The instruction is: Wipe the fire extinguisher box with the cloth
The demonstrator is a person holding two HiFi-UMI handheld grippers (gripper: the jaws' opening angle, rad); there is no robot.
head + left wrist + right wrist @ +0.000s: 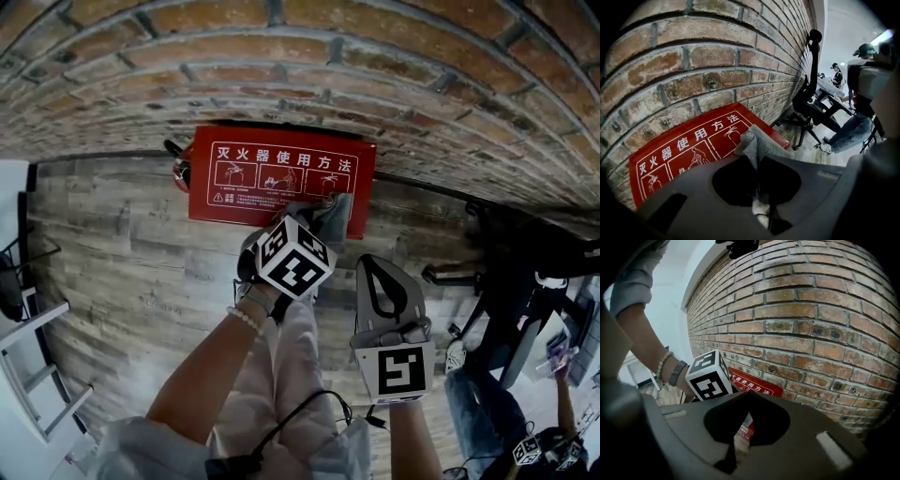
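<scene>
The red fire extinguisher box (272, 178) with white print stands on the floor against the brick wall. A grey cloth (330, 212) is pressed on its front near the lower right corner, and my left gripper (314, 228) is shut on it. In the left gripper view the cloth (757, 143) bunches out past the jaws onto the red box (689, 145). My right gripper (368, 262) hangs to the right, away from the box, jaws together and nothing between them. The right gripper view shows the box (757, 386) beyond the left gripper's marker cube (708, 376).
The brick wall (375, 75) runs behind the box. A black office chair (525, 267) stands on the wooden floor (122, 253) to the right, with a person (478, 398) beside it. A white rack (33, 352) is at the left. A black extinguisher handle (177, 155) pokes out at the box's left.
</scene>
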